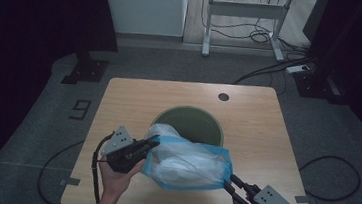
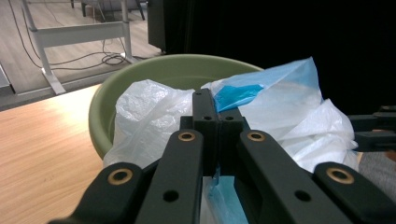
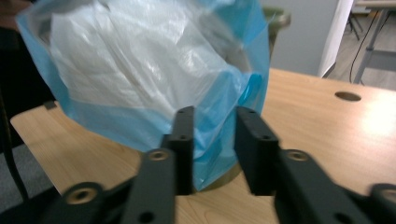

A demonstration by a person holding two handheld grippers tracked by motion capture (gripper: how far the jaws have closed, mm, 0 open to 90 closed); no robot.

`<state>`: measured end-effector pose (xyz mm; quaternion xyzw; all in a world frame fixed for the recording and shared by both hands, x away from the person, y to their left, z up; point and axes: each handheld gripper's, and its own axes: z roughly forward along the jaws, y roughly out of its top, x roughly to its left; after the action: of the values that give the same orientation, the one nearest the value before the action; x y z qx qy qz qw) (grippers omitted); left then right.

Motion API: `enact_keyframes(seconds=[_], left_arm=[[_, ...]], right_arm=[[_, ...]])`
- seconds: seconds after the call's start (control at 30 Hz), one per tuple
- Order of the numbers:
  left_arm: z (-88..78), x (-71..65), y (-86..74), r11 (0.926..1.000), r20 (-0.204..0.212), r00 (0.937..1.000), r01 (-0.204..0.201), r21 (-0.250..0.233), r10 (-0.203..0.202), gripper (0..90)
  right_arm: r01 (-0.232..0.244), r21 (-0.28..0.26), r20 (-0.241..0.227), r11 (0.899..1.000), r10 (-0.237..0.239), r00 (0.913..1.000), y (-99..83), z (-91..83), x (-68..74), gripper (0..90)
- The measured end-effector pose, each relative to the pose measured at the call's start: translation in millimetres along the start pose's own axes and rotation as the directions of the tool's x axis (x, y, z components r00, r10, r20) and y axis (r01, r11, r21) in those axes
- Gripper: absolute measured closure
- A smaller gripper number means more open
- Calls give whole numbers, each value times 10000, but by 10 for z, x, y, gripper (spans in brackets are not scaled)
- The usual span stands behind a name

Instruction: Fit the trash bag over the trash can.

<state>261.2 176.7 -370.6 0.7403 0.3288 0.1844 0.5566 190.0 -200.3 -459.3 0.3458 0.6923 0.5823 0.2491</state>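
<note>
A translucent blue plastic bag [image 1: 188, 163] with crumpled white plastic inside hangs over the near rim of a round green bin [image 1: 188, 110] at the table's middle. My left gripper [image 1: 152, 140] is shut on the bag's left edge; in the left gripper view its jaws [image 2: 215, 109] pinch the bag [image 2: 289, 107] in front of the bin [image 2: 154, 65]. At the bag's lower right corner my right gripper [image 1: 228, 179] stands open. In the right gripper view the bag's blue lower edge [image 3: 140, 70] hangs in the gap between the right gripper's [image 3: 215, 121] jaws.
The wooden table [image 1: 129, 97] has a round cable hole [image 1: 223, 96] at its far right. A white desk frame [image 1: 243, 10] and cables [image 1: 260, 37] lie on the floor behind. A "9" mark [image 1: 81, 108] is on the floor at the left.
</note>
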Motion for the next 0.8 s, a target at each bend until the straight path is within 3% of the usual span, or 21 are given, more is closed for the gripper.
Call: enact_keyframes(seconds=[0.1, 0.3, 0.4, 0.6, 0.67, 0.8], left_arm=[[-16, 8, 7, 9999, -144, 9999, 0, -173, -3, 893], [-41, -2, 14, 9991, -335, 9994, -48, -422, 34, 894], [-40, -2, 10, 9989, -390, 9992, -73, -456, 55, 893], [-42, -1, -1, 9987, -451, 9990, -47, -517, 23, 893], [-49, -9, -14, 9988, -428, 9991, -67, -495, 46, 894], [-62, -5, -32, 9991, -386, 9993, -37, -430, 20, 893]], right_arm=[[-141, -346, 139, 9993, 145, 9998, 78, -54, -8, 542], [-637, -727, 344, 9953, 663, 9972, 200, -68, -146, 511], [-1061, -1016, 235, 9891, 1091, 9938, 322, -73, -269, 504], [-1551, -1246, -214, 9800, 1537, 9879, 427, -138, -280, 483], [-1595, -1305, -330, 9785, 1565, 9871, 440, -172, -258, 483], [-1158, -1453, -207, 9826, 1140, 9933, 475, -268, -197, 474]])
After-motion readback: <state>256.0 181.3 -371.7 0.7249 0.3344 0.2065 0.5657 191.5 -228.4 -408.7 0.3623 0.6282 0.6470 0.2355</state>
